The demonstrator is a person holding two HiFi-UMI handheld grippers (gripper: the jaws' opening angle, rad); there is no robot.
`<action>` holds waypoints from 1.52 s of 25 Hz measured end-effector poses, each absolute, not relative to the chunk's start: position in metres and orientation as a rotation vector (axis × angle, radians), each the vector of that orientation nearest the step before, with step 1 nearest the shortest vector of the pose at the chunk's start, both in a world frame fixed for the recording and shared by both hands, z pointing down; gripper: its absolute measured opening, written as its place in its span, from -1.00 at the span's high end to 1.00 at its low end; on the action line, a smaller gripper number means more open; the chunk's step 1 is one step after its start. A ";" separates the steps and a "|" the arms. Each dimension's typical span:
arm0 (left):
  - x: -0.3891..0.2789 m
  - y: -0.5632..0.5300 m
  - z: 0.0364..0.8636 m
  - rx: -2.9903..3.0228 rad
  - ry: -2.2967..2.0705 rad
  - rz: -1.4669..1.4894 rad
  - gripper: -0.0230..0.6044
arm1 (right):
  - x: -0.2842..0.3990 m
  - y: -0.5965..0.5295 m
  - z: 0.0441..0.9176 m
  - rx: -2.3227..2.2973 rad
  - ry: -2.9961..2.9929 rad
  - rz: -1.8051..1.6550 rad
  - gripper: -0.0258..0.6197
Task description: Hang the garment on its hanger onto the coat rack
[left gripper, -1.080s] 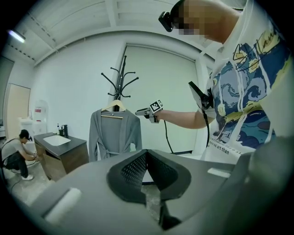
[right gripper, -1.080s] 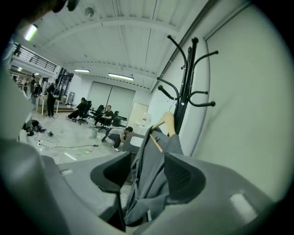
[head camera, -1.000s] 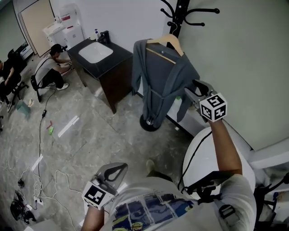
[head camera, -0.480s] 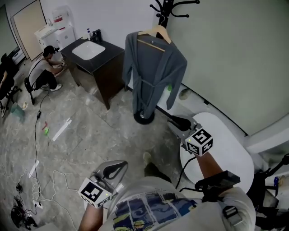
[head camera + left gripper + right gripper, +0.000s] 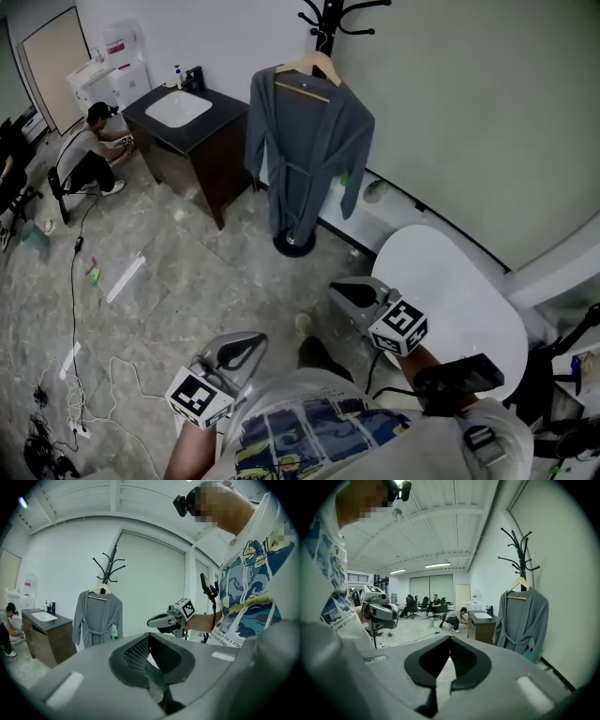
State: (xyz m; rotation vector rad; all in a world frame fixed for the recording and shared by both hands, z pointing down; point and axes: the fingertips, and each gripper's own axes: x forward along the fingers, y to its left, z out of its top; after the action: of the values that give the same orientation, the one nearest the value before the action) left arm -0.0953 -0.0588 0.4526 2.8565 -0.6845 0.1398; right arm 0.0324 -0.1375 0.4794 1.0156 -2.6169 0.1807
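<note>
Far left, a person [image 5: 89, 155] crouches beside a dark sink cabinet [image 5: 199, 161]. Near, at lower left, the left gripper [image 5: 242, 349] is held low by the wearer's body, its fingers closed on nothing. Far centre, the grey robe [image 5: 305, 141] hangs on its wooden hanger [image 5: 309, 67] from the black coat rack [image 5: 328, 19] by the wall. Further right, the right gripper [image 5: 345, 291] is beside the white round table [image 5: 469, 300], fingers closed and empty, well apart from the robe. The hanging looks done. A good finish would be to check the hook sits fully on its peg and to keep both grippers clear of the sleeves.
</note>
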 end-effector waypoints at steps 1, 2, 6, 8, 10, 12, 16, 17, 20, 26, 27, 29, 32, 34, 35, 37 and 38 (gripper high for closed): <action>-0.096 -0.056 0.453 2.860 -0.685 0.143 0.92 | 0.027 -0.133 0.480 0.998 -2.625 0.181 0.91; -0.096 -0.054 0.453 2.862 -0.690 0.149 0.92 | 0.022 -0.129 0.481 0.985 -2.633 0.180 0.91; -0.099 -0.050 0.455 2.856 -0.707 0.162 0.92 | 0.009 -0.120 0.482 0.950 -2.660 0.175 0.91; -0.101 -0.050 0.454 2.850 -0.718 0.164 0.92 | 0.004 -0.118 0.482 0.936 -2.664 0.166 0.91; -0.103 -0.048 0.453 2.852 -0.722 0.161 0.92 | -0.001 -0.116 0.480 0.922 -2.668 0.151 0.91; -0.103 -0.045 0.452 2.858 -0.714 0.157 0.92 | -0.006 -0.113 0.476 0.913 -2.671 0.130 0.92; -0.107 -0.045 0.451 2.869 -0.706 0.155 0.92 | -0.019 -0.112 0.472 0.880 -2.678 0.101 0.92; -0.109 -0.047 0.452 2.869 -0.709 0.156 0.92 | -0.023 -0.112 0.472 0.868 -2.678 0.097 0.92; -0.110 -0.047 0.456 2.866 -0.707 0.159 0.92 | -0.029 -0.111 0.474 0.842 -2.677 0.091 0.92; -0.103 -0.048 0.453 2.881 -0.688 0.168 0.92 | -0.031 -0.106 0.468 0.826 -2.678 0.089 0.92; -0.103 -0.047 0.453 2.882 -0.682 0.169 0.92 | -0.032 -0.105 0.468 0.823 -2.677 0.089 0.92; -0.102 -0.047 0.453 2.886 -0.672 0.171 0.92 | -0.034 -0.103 0.468 0.814 -2.676 0.086 0.92; -0.099 -0.048 0.455 2.888 -0.666 0.170 0.92 | -0.034 -0.104 0.469 0.809 -2.668 0.075 0.92; -0.097 -0.048 0.456 2.886 -0.659 0.174 0.92 | -0.031 -0.104 0.470 0.814 -2.659 0.074 0.92; -0.096 -0.048 0.456 2.886 -0.655 0.178 0.92 | -0.030 -0.104 0.470 0.814 -2.656 0.076 0.92; -0.092 -0.049 0.458 2.884 -0.647 0.187 0.92 | -0.027 -0.104 0.471 0.812 -2.654 0.081 0.92; -0.090 -0.050 0.458 2.882 -0.644 0.191 0.92 | -0.025 -0.104 0.472 0.812 -2.653 0.083 0.92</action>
State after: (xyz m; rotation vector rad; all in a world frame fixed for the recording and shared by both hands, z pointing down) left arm -0.0905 -0.0496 0.4582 2.8822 -0.6438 0.1914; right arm -0.0250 -0.1045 0.4718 0.8115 -2.6527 0.0833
